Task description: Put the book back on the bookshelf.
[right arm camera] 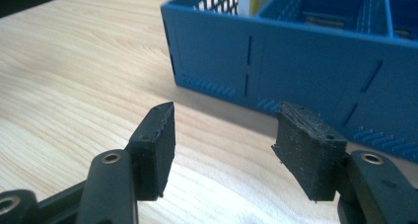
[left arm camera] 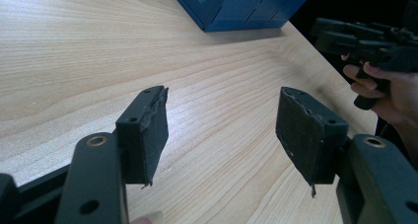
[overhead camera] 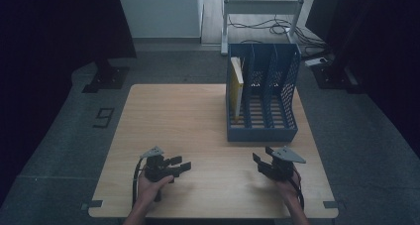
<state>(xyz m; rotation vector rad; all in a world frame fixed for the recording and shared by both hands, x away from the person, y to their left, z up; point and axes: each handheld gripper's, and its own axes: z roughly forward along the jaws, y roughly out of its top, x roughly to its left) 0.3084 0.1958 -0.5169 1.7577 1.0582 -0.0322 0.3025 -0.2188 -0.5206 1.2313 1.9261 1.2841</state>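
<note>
My right gripper (overhead camera: 261, 161) sits near the front edge of the table (overhead camera: 188, 121), jaws about half open with nothing between them, pointed at the front wall of the blue file rack (right arm camera: 305, 61). My left gripper (overhead camera: 179, 164) is level with it, well apart to the left, jaws spread and empty too, over bare wood.

The rack stands at the far right of the table, and the yellow book (overhead camera: 238, 88) stands upright in its leftmost slot, leaning on the left wall.

What could go wrong, I judge: if I push the right gripper straight ahead, the pads (right arm camera: 311, 150) meet the low front wall instead of clearing it, and the rack slides back (it looks light, with mesh sides). Reaching the book means coming over that wall and past the dividers (overhead camera: 249, 81), and a half-open jaw may catch a divider or tip the book.

Cables (overhead camera: 267, 24) and a white frame (overhead camera: 262, 7) lie on the floor beyond, out of the way.
</note>
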